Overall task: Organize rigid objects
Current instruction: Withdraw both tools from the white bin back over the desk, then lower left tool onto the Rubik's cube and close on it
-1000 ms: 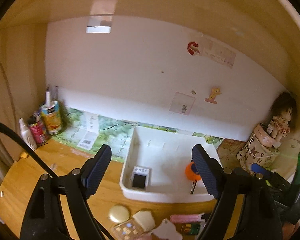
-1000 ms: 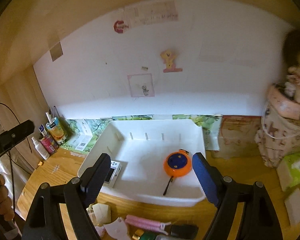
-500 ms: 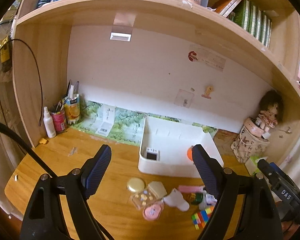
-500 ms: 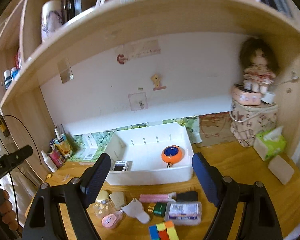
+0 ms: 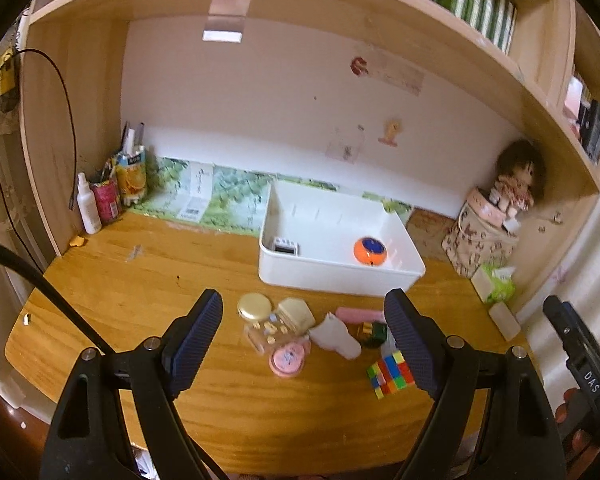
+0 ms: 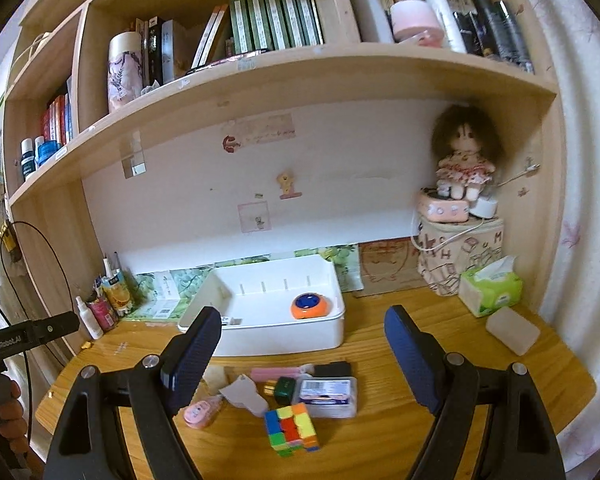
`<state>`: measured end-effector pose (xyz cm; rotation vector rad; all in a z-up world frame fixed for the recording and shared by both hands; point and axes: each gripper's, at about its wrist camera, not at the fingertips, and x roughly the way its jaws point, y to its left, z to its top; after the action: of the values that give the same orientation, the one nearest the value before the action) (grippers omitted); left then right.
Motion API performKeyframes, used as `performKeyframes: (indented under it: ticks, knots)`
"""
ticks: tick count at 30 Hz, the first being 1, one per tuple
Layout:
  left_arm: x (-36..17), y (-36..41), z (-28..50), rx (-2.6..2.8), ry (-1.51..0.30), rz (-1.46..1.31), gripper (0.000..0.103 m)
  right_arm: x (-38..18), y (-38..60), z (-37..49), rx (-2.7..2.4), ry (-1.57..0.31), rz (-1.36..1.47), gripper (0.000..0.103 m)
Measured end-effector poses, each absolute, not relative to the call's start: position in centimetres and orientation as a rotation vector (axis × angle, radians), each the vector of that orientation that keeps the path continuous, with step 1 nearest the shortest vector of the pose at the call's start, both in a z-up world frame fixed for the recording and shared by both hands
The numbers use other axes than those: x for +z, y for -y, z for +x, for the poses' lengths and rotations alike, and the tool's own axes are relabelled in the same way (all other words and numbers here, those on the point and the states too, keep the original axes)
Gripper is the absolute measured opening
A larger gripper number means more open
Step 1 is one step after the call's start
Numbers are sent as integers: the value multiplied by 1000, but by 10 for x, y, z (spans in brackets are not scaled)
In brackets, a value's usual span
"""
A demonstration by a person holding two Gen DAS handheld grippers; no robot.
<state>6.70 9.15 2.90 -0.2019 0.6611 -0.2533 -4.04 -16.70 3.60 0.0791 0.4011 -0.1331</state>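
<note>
A white bin [image 5: 392, 276] [image 6: 324, 338] stands mid-desk and holds an orange-and-blue round gadget [image 5: 370, 251] [image 6: 309, 306] and a small white device [image 5: 285, 245]. In front of it lie loose items: a gold lid [image 5: 254, 306], a pink round case [image 5: 287, 359] [image 6: 200, 412], a white cup-like piece [image 5: 336, 340] [image 6: 244, 394], a pink bar [image 5: 360, 315] [image 6: 276, 373], a colour cube [image 5: 390, 374] [image 6: 293, 429] and a clear box [image 6: 327, 395]. My left gripper [image 5: 303, 334] and right gripper [image 6: 302, 354] are both open, empty, and held above the desk's near side.
Bottles and a pen cup [image 5: 116, 192] stand at the back left. A doll [image 6: 462, 160] sits on a patterned bag [image 6: 456, 256] at the right, with a green tissue pack [image 6: 490, 292] and a pale block [image 6: 512, 330] beside it. A shelf of books [image 6: 276, 20] overhangs the desk.
Both grippers have pulled back and up from the bin. The loose items and the desk's front edge have come into view. Both stayed open.
</note>
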Motion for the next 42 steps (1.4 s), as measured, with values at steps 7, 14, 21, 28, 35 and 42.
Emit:
performKeyframes:
  ticks: [7, 14, 21, 28, 35, 42]
  knots:
    - [19, -60, 73, -280, -737, -195, 85, 27, 189, -46, -112, -389, 26, 84]
    - [5, -17, 85, -282, -829, -181, 85, 9, 219, -34, -39, -443, -39, 84]
    - [-21, 20, 106, -236, -974, -220, 85, -16, 240, -17, 84, -488, -176, 84]
    - [-53, 40, 125, -165, -1121, -330, 85, -45, 255, 6, 269, -572, -341, 84]
    - [-82, 69, 140, -130, -1265, -401, 85, -70, 255, 30, 463, -641, -483, 84]
    - [-112, 99, 147, -106, -1411, -419, 85, -81, 263, 63, 597, -676, -526, 84]
